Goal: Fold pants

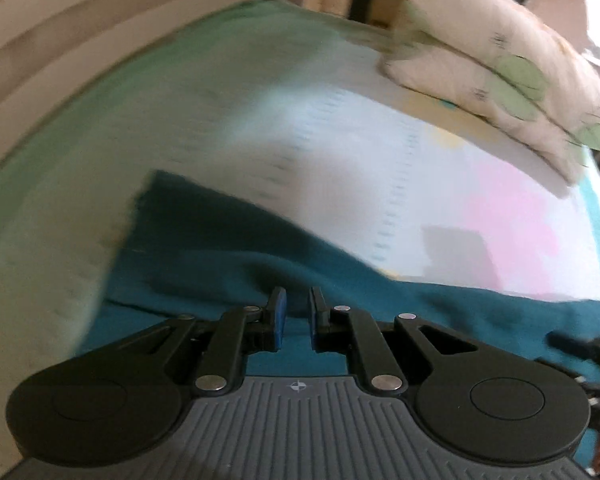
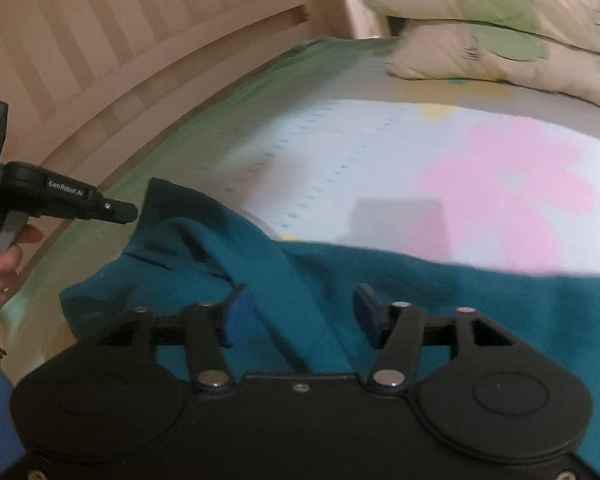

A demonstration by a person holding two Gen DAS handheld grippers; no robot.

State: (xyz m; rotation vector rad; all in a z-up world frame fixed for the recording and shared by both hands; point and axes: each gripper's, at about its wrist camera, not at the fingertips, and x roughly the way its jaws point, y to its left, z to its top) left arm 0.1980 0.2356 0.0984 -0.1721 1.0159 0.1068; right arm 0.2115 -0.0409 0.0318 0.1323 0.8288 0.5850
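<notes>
Teal pants (image 2: 380,276) lay rumpled across near side of bed, on patterned sheet (image 2: 340,152); raised ridge of cloth ran up toward far corner, fold apparently mid-way

Left gripper (image 1: 296,316) nearly clenched, narrow gap between blue pads (image 1: 279,316); cloth pinched or merely beneath — could not tell, view blurred

Right gripper (image 2: 300,312) released, spread wide, straddled ridge (image 2: 288,300), probably lined up for grab

Pillows (image 2: 500,24) stacked at far right, well apart from pants; wooden headboard (image 2: 100,52) beyond bed edge
</notes>
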